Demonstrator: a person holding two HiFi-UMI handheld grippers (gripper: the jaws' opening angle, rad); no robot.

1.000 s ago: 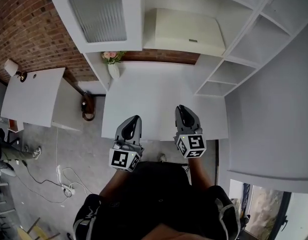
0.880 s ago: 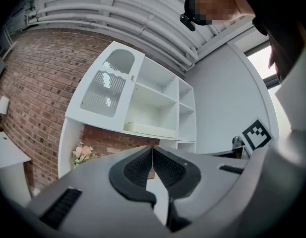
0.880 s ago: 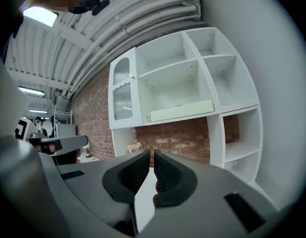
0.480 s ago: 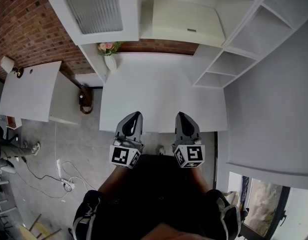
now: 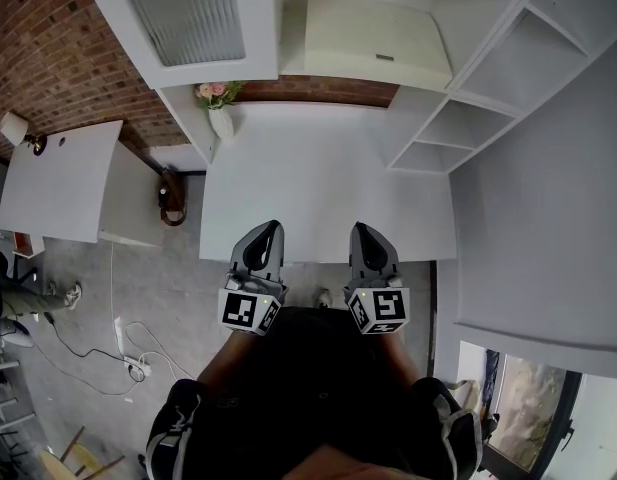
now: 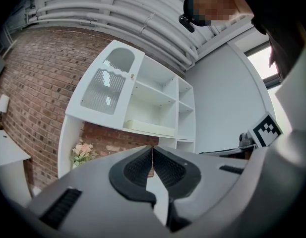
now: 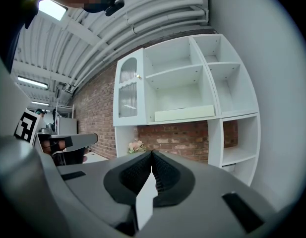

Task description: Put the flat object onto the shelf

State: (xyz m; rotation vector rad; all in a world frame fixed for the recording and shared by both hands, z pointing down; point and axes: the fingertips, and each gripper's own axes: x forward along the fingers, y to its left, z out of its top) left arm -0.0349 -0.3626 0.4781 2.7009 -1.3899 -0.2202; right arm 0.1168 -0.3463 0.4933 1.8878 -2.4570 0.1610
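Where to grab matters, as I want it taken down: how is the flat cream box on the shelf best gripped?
Probably the long front edge of the flat cream box, mid-length, jaws one above the other, from the open front: it lies flat, shelf walls behind and beside it.

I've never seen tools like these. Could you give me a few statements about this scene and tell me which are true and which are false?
1. The flat cream object lies on a shelf of the white unit. True.
2. The right gripper is holding the flat object. False: its jaws are together with nothing between them.
3. The left gripper is wide open. False: its jaws are closed, and it is empty too.
4. A vase of flowers stands at the back left corner of the table. True.
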